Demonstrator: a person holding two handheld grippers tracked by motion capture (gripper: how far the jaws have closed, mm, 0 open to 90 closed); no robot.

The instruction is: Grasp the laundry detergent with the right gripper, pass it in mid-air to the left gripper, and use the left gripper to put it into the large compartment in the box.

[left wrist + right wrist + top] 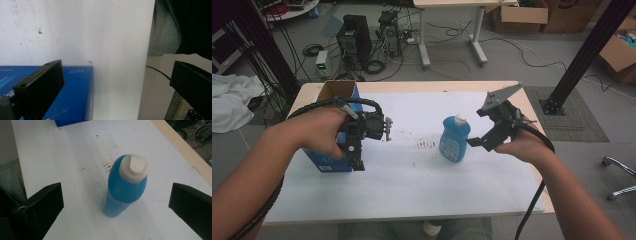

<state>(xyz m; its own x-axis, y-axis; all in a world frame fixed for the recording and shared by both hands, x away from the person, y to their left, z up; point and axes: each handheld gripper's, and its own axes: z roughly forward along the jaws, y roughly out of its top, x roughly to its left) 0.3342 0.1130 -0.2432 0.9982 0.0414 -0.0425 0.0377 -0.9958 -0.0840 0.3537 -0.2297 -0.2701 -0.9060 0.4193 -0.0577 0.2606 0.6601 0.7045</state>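
A blue box (328,156) with an open cardboard top is seen at the 9 o'clock side of the white tabletop (412,175), partly hidden by the left hand (319,132). The left gripper (355,164) is held just beside the box, at its 3 o'clock side, pointed down. In the left gripper view its jaws are spread wide with nothing between them; a blue box corner (75,85) is seen under the left jaw and the tabletop edge runs between the jaws. Dark specks (426,145) are seen on the tabletop at centre. A blue bottle (454,138) with a white cap (460,120) stands upright just past centre, toward 3 o'clock. The right gripper (477,144) is held at the bottle's 3 o'clock, close but apart. In the right gripper view the bottle (123,187) is framed between wide-open jaws, untouched.
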